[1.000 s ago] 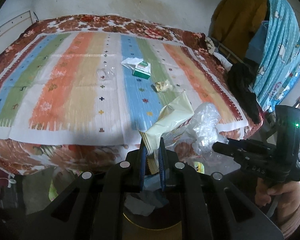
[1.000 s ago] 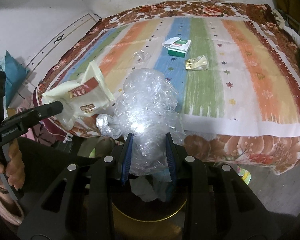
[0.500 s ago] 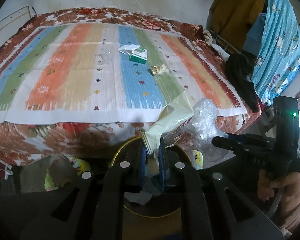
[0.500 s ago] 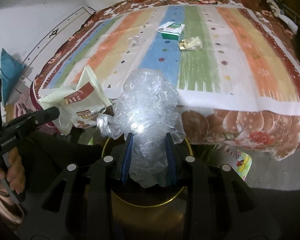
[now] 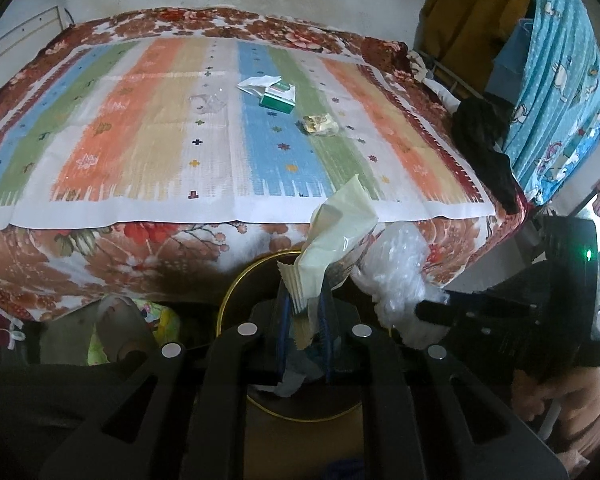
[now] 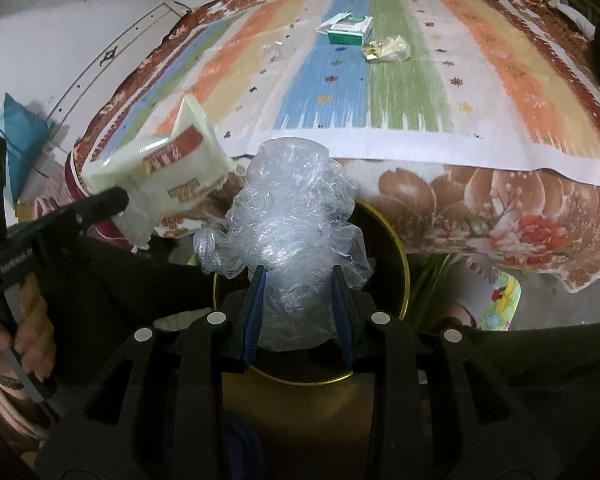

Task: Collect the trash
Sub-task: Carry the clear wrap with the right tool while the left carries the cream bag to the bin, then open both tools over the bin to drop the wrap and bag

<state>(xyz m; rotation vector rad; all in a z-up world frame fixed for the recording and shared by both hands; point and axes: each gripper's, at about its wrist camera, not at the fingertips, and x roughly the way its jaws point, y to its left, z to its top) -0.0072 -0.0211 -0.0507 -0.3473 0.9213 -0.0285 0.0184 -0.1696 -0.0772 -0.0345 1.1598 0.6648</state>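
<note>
Left wrist view: the left gripper (image 5: pixel 304 312) is clamped on the bottom seam of a pale yellow snack wrapper (image 5: pixel 336 232), which stands up from the fingers and leans right. Directly beneath it is a round bin with a gold rim (image 5: pixel 236 284), standing on the floor against the near edge of the bed (image 5: pixel 140 248). A scrap of white paper lies inside the bin below the fingers. Just right of the wrapper, the right gripper (image 5: pixel 432 308) reaches in from the right, closed on a crumpled clear plastic bag (image 5: pixel 396 276); bag and wrapper nearly touch. Up on the striped cloth (image 5: pixel 140 152), well back from the near edge, lie a green and white carton (image 5: pixel 278 96) with white paper beside it, a small yellow wrapper (image 5: pixel 320 124) to its right, and a scrap of clear film (image 5: pixel 208 102) to its left. Dark clothing (image 5: pixel 484 140) hangs over the bed's right edge under a blue patterned curtain (image 5: pixel 560 80).

Right wrist view: the right gripper (image 6: pixel 298 280) squeezes the clear plastic bag (image 6: pixel 292 224), whose bulk hides much of the bin (image 6: pixel 396 256) below. The left gripper (image 6: pixel 116 202) enters from the left with the snack wrapper (image 6: pixel 172 172), here showing a red printed label that the other view does not. The carton (image 6: pixel 348 30) and yellow wrapper (image 6: pixel 386 48) sit near the far edge. A colourful slipper (image 6: pixel 496 304) lies on the floor right of the bin.
</note>
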